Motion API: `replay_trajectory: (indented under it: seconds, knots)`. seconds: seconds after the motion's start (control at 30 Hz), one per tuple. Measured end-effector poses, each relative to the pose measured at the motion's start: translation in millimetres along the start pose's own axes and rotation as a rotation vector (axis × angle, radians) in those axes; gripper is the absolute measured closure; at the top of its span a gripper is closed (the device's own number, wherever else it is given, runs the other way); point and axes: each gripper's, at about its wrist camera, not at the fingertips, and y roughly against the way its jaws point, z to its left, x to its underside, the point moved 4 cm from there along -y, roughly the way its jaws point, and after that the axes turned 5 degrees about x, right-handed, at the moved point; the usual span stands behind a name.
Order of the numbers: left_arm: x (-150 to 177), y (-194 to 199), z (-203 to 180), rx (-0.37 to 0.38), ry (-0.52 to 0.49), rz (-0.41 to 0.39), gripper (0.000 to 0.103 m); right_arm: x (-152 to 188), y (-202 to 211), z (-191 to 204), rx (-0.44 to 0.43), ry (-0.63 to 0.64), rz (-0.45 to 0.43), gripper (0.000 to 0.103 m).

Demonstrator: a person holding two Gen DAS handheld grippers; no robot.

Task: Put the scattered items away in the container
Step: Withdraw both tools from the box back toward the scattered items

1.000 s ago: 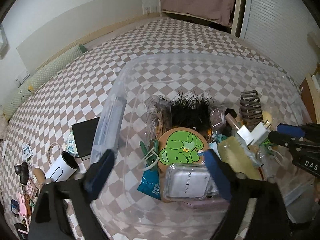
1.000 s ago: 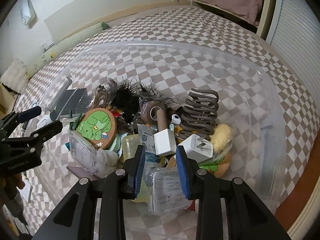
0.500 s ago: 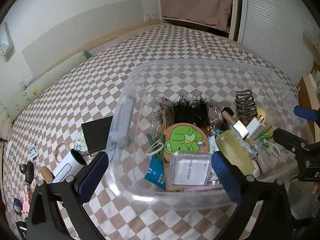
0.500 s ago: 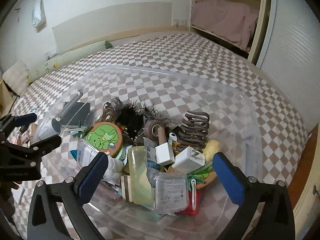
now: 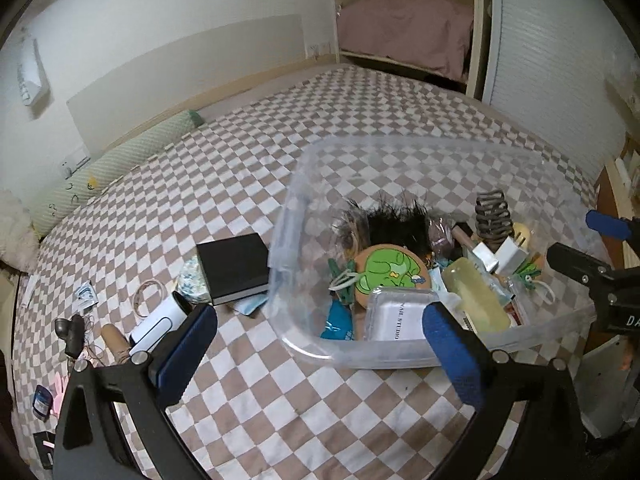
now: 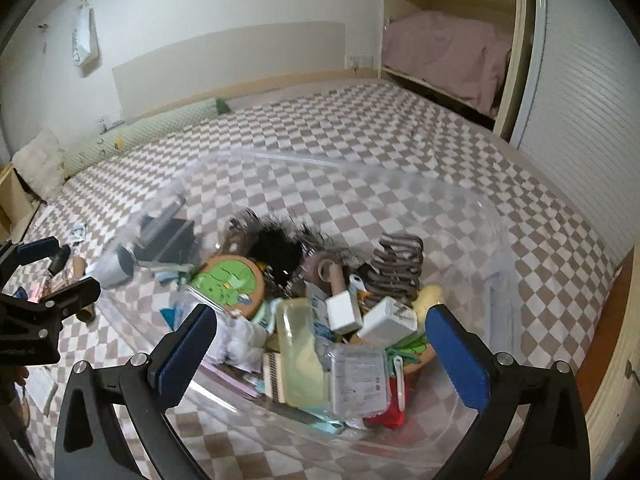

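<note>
Left wrist view. The left gripper (image 5: 318,332) is spread wide and holds nothing; its blue-padded fingers (image 5: 188,344) hang above the checkered bedcover (image 5: 240,168). Ahead, between the fingers, stands the clear plastic container (image 5: 304,344), already heaped with small things: a round green cartoon coaster (image 5: 390,270), a black feathery item (image 5: 394,220), a grey spiral hair clip (image 5: 494,214), a white charger plug (image 5: 510,254), a yellowish translucent case (image 5: 476,298) and a clear box labelled with nail lettering (image 5: 396,316). Outside the container, to its left on the bedcover, lie a black notebook (image 5: 234,266) just beside the wall, a white cylinder (image 5: 158,322), a thin ring (image 5: 146,296) and further small scattered items (image 5: 72,332) near the frame edge. The right gripper (image 5: 596,248) enters at the right edge, above the container's right end.

Right wrist view. The right gripper (image 6: 320,334) is likewise fully released and empty, its fingers (image 6: 456,350) straddling the near wall of the container (image 6: 500,280). Inside show the coaster (image 6: 228,280), the hair clip (image 6: 398,264), two white charger plugs (image 6: 386,322), the yellowish case (image 6: 298,348) and a clear packet (image 6: 358,378) with a red item (image 6: 394,402) under it. The left gripper (image 6: 52,268) appears at the left edge, apart from the container. The picture is partly motion-blurred.
</note>
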Motion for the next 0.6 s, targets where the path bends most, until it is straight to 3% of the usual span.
replay_trajectory:
  seconds: [0.27, 0.6]
  knots:
    - [3.8, 43.2, 31.4, -0.086, 0.031, -0.129, 0.0, -11.3, 15.6, 31.8, -0.045, -0.002, -0.054, 0.0]
    - [41.0, 87.7, 113.1, -0.195, 0.173, -0.165, 0.0, -27.8, 35.6, 109.1, -0.155, 0.066, -0.142, 0.0]
